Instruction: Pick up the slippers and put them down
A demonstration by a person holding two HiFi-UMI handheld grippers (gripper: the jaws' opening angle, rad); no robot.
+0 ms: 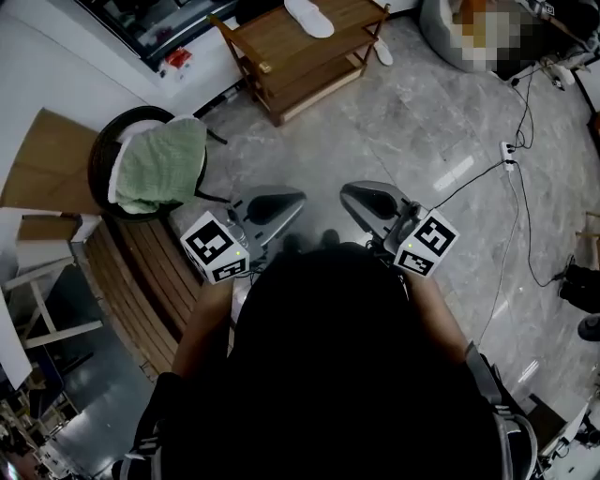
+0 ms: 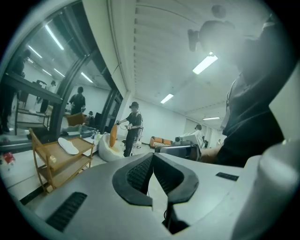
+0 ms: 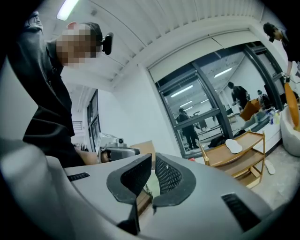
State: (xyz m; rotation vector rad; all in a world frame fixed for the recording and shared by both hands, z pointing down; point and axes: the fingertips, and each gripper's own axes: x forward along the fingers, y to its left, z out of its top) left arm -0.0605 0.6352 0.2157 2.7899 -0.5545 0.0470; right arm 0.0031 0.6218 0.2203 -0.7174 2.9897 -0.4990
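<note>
One white slipper (image 1: 309, 17) lies on the top shelf of a wooden cart (image 1: 281, 56) far ahead of me. A second slipper (image 1: 382, 52) lies on the floor by the cart's right leg. Both grippers are held close to my body, level and well short of the cart. My left gripper (image 1: 298, 199) has its jaws together and nothing between them. My right gripper (image 1: 349, 192) is likewise shut and empty. In the left gripper view (image 2: 152, 157) the shelf slipper (image 2: 68, 146) shows at left. In the right gripper view (image 3: 153, 157) the shelf slipper (image 3: 233, 146) and the floor slipper (image 3: 269, 167) show at right.
A round dark chair with a green towel (image 1: 159, 164) stands at left, beside a slatted wooden bench (image 1: 141, 272). A grey beanbag (image 1: 450, 33) sits at top right. A power strip (image 1: 507, 155) and cables trail over the marble floor at right. People stand in the background.
</note>
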